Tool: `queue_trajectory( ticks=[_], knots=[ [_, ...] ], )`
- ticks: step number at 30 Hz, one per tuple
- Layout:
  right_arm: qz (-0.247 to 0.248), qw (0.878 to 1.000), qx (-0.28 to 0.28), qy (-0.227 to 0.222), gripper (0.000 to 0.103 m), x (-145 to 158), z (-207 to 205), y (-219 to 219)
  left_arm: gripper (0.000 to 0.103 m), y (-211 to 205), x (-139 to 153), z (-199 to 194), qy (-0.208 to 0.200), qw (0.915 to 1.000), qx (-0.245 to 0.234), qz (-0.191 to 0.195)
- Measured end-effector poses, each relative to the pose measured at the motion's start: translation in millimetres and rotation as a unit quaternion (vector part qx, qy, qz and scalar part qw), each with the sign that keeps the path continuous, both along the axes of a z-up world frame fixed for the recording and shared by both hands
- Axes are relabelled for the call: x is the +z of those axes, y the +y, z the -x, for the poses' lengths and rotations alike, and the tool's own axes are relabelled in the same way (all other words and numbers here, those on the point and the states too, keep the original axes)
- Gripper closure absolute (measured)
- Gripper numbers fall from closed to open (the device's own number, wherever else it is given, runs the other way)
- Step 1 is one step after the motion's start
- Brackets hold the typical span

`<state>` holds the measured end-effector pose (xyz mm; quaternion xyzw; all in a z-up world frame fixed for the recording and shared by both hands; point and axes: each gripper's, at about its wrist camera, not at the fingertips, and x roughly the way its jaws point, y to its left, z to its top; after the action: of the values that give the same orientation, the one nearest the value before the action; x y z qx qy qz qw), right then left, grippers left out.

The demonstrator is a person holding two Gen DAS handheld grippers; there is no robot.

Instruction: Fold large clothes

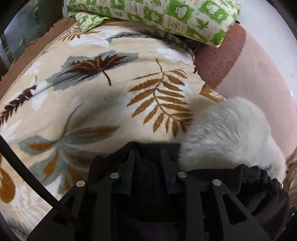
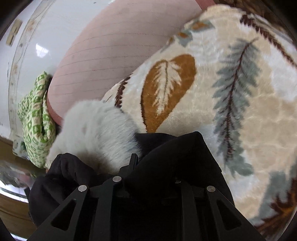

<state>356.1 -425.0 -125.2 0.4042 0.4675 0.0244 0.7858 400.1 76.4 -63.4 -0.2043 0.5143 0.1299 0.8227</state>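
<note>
A black garment (image 1: 259,191) with a white fur trim (image 1: 228,133) hangs in both grippers over a cream leaf-print blanket (image 1: 104,96). My left gripper (image 1: 147,157) is shut on a fold of the black cloth, with the fur just to its right. My right gripper (image 2: 148,159) is shut on the black cloth (image 2: 178,157), which drapes over its right finger and hides it. The white fur (image 2: 96,129) lies to the upper left of the right gripper. The rest of the garment is hidden below both grippers.
The blanket (image 2: 232,102) covers a bed. A green-and-white patterned pillow (image 1: 167,16) lies at its far end and also shows in the right wrist view (image 2: 37,122). A pink sheet (image 2: 115,48) borders the blanket, beside a white wall (image 2: 46,27).
</note>
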Motion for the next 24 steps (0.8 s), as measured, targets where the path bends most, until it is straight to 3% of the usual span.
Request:
queue_trajectory(
  ticks=[3, 5, 7, 10, 13, 14, 15, 19, 22, 24],
  knots=[
    [-0.017, 1.000, -0.006, -0.010, 0.085, -6, 2, -3, 0.069, 1, -5, 0, -0.014, 0.9998, -0.003, 0.011],
    [-0.021, 1.000, -0.010, -0.019, 0.084, -7, 5, -4, 0.049, 2, -2, 3, -0.030, 0.9987, -0.019, 0.035],
    [-0.021, 0.999, -0.009, -0.022, 0.083, -5, 8, -4, 0.039, 5, 6, 7, -0.034, 0.9965, -0.041, 0.064],
    [-0.011, 1.000, -0.005, -0.019, 0.078, 10, 10, -4, 0.036, 12, 37, 23, -0.053, 0.9949, -0.049, 0.070],
    [0.014, 0.999, 0.005, -0.036, 0.053, 34, 15, 0, 0.028, 26, 79, 52, -0.094, 0.9928, -0.032, 0.066],
    [0.039, 0.998, 0.003, -0.045, 0.035, 49, 19, 2, 0.027, 30, 90, 61, -0.104, 0.9922, -0.028, 0.064],
    [0.063, 0.997, -0.002, -0.051, 0.023, 60, 22, 4, 0.027, 35, 102, 74, -0.115, 0.9909, -0.026, 0.064],
    [0.155, 0.985, -0.021, -0.067, 0.016, 102, 40, 10, 0.026, 39, 137, 132, -0.153, 0.9877, -0.023, 0.022],
    [0.195, 0.976, -0.032, -0.090, 0.016, 134, 60, 17, 0.023, 32, 141, 179, -0.170, 0.9854, -0.008, -0.006],
    [0.217, 0.970, -0.010, -0.110, 0.016, 158, 74, 35, 0.023, 26, 131, 205, -0.180, 0.9837, 0.001, -0.009]
  ],
)
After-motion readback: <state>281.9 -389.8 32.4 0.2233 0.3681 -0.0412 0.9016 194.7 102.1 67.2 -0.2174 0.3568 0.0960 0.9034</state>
